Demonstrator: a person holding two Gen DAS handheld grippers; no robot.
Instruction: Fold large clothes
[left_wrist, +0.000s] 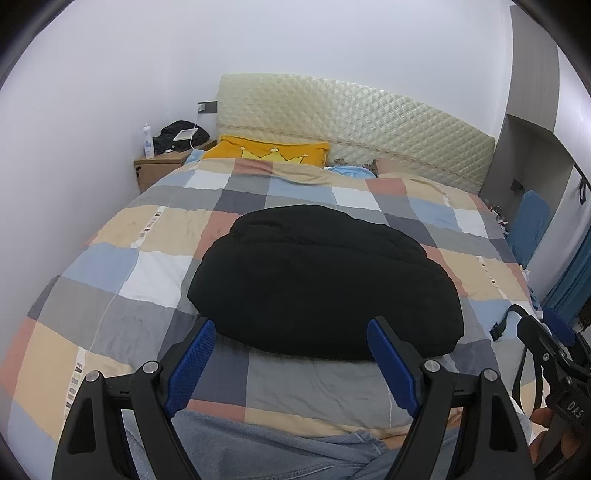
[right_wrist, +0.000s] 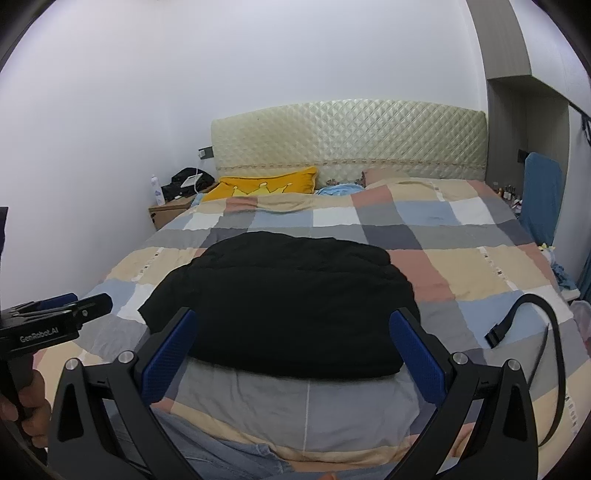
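Black garment (left_wrist: 325, 280) lies in a folded-looking bundle on the checked quilt (left_wrist: 110, 258) mid-bed, straight ahead of both your grippers and just beyond their fingertips, its long axis running left to right across your view. Your left gripper (left_wrist: 291, 332) and right gripper (right_wrist: 291, 325) both stand wide open and empty, held low and level near the bundle's near edge, neither clearly closer; a black strap (right_wrist: 517, 317) lies apart to the right
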